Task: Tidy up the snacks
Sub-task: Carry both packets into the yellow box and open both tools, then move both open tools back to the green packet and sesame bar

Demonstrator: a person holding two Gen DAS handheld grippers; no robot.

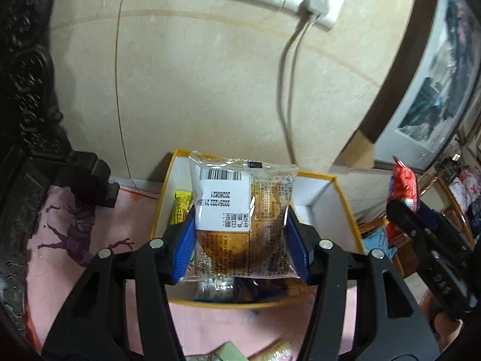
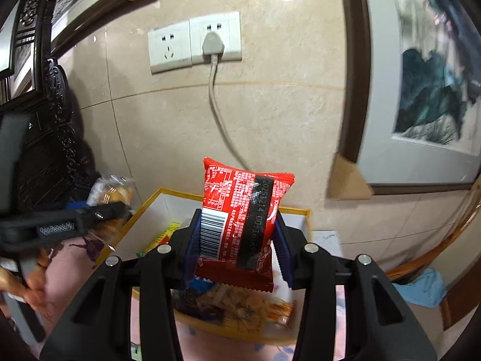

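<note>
My left gripper [image 1: 240,234] clamps the bun packet [image 1: 242,210] upright over the box [image 1: 345,207]; my right gripper [image 2: 237,252] pinches the red packet [image 2: 240,210] just above the box's middle.

I see pink patterned surface [image 1: 75,234]; on it yellow-rimmed box [image 1: 345,198] holding snacks, loose packets [image 1: 231,353] at near edge.

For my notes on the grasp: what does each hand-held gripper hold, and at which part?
Left hand-held gripper pinches the clear-wrapped bun packet by its side edges. Right hand-held gripper pinches the red snack packet by the sides of its lower half.
</note>
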